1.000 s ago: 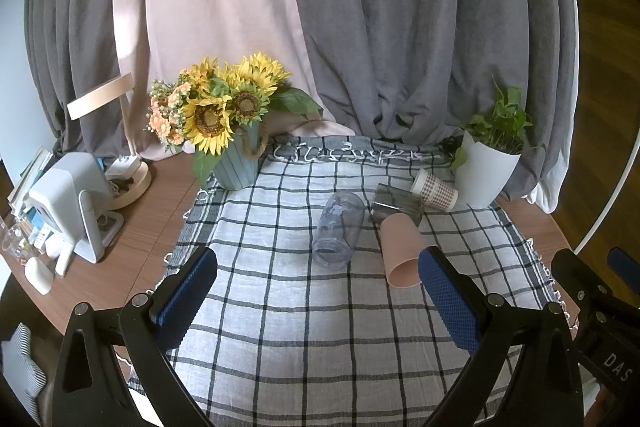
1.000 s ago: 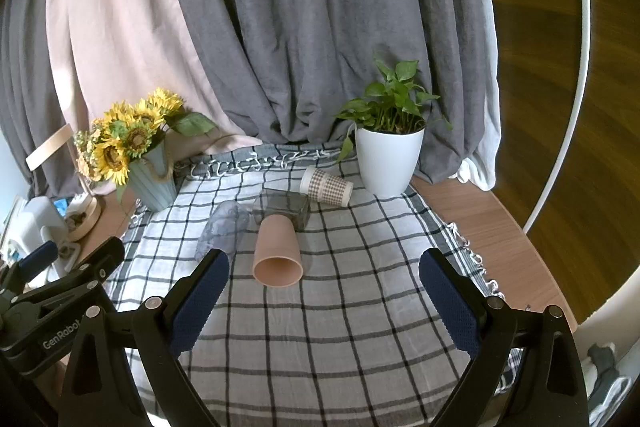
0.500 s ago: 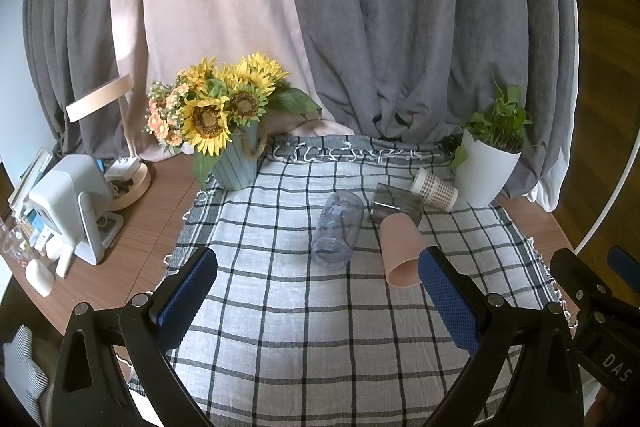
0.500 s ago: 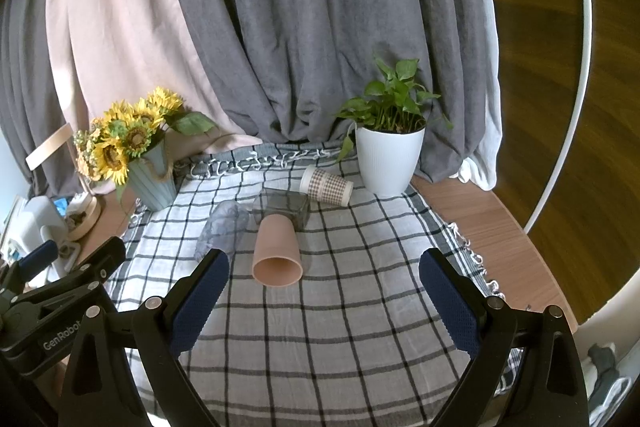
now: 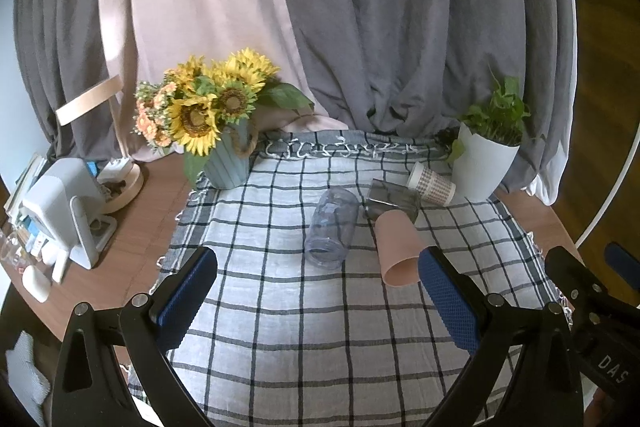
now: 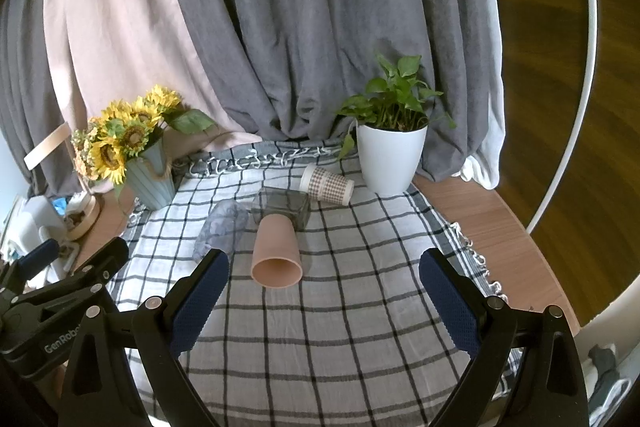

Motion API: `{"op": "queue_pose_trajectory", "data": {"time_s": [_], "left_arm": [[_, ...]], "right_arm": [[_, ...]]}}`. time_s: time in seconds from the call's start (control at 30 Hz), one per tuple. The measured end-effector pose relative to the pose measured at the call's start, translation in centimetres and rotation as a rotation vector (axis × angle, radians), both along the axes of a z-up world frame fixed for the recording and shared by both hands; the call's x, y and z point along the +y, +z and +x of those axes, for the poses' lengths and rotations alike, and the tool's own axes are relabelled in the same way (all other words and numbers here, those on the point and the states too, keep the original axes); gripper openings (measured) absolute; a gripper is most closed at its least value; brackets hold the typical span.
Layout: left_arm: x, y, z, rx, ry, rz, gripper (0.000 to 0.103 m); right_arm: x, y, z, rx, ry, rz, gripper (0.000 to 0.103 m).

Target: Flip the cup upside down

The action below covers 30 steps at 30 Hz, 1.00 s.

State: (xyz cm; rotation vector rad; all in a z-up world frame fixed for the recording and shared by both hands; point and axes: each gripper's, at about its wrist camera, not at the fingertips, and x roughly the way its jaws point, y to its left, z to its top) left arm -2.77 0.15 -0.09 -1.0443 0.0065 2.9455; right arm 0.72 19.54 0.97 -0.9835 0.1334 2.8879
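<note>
Several cups lie on their sides on a checked cloth [image 5: 280,307]: a pink cup [image 5: 397,247] [image 6: 276,251] with its mouth toward me, a clear plastic cup [image 5: 332,229] [image 6: 222,227], a dark glass tumbler [image 5: 392,201] [image 6: 282,207], and a patterned paper cup [image 5: 430,183] [image 6: 326,183]. My left gripper [image 5: 318,301] is open and empty, short of the clear cup. My right gripper [image 6: 324,301] is open and empty, short of the pink cup.
A sunflower vase [image 5: 230,163] [image 6: 150,179] stands at the back left and a white plant pot [image 5: 482,167] [image 6: 390,159] at the back right. A white appliance [image 5: 64,203] and clutter sit on the wooden table at left. Curtains hang behind.
</note>
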Motion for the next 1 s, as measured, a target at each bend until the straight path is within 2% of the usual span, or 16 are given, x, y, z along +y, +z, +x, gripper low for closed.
{"op": "queue_pose_trajectory", "data": {"time_s": [0.1, 0.27, 0.4, 0.57, 0.77, 0.83, 1.0], "left_arm": [[0.8, -0.4, -1.4, -0.018, -0.039, -0.013, 0.103], [3.3, -1.4, -5.5, -0.089, -0.185, -0.021, 0.103], [6.5, -2.2, -9.2, -0.093, -0.300, -0.096, 0.103], [10.5, -2.9, -13.8, -0.094, -0.464, -0.241, 0.103], [15.6, -3.6, -18.9, -0.025, -0.673, -0.474, 0.103], [16.8, -4.2, -20.1, -0.014, -0.726, -0.538, 0.103], [20.1, -7.3, -23.1, -0.022, -0.931, -0.701, 0.102]], "right_arm": [[0.6, -0.5, -0.7, -0.019, -0.012, -0.019, 0.096], [2.8, -2.3, -2.5, -0.087, -0.109, -0.111, 0.096], [4.4, -3.7, -4.4, -0.121, -0.198, -0.169, 0.096], [6.6, -5.8, -6.9, -0.162, -0.307, -0.290, 0.096], [8.8, -8.0, -10.5, -0.214, -0.416, -0.456, 0.096], [9.4, -8.3, -11.7, -0.206, -0.446, -0.481, 0.096], [10.5, -9.0, -14.2, -0.208, -0.522, -0.518, 0.096]]}}
